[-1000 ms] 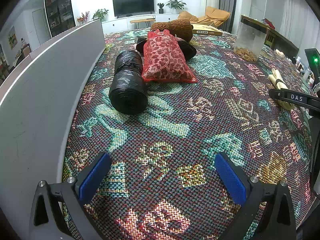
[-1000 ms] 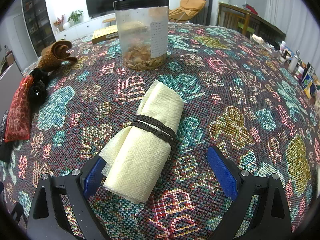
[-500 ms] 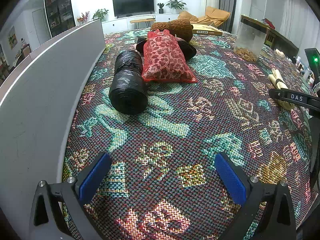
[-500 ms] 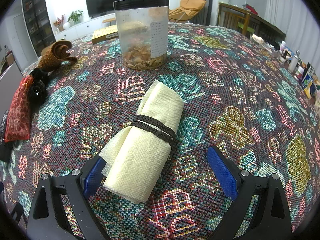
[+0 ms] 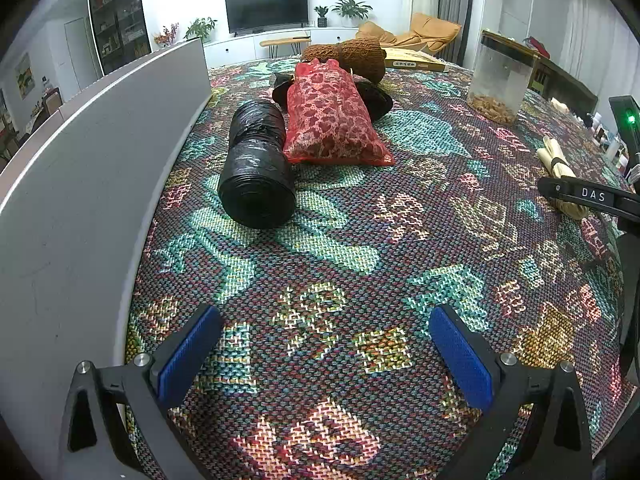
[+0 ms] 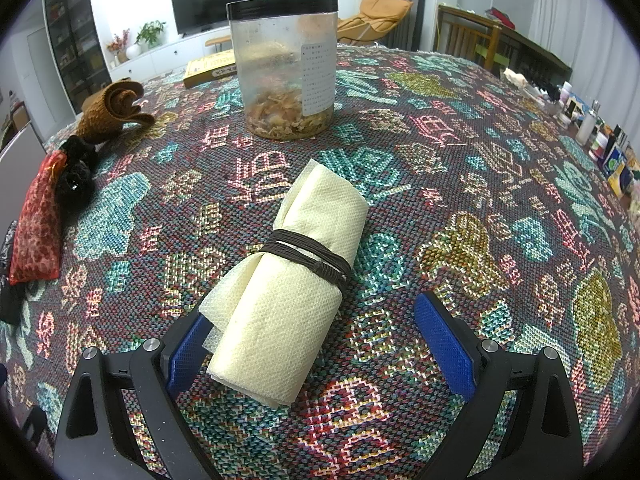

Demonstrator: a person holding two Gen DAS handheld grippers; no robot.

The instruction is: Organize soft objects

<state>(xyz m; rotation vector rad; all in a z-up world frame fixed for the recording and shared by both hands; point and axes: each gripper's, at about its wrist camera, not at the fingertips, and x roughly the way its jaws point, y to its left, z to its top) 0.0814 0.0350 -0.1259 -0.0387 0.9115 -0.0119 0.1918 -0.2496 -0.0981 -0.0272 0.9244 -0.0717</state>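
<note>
the pale yellow cloth roll (image 6: 294, 276), bound at its middle by a dark cord (image 6: 308, 254), lies on the patterned tabletop (image 6: 460, 200) with its long axis running away from the camera and tilted right, its near end between the wide-open, empty jaws of the right gripper (image 6: 316, 344), touching the left pad; the left gripper (image 5: 326, 350) gapes empty too.

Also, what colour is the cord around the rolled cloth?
Dark brown cord; clearest in right wrist view.

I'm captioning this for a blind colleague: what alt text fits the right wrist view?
An open right gripper straddles the near end of a cream cloth roll tied with brown cord on a patterned tablecloth. A clear jar stands beyond it.
</note>
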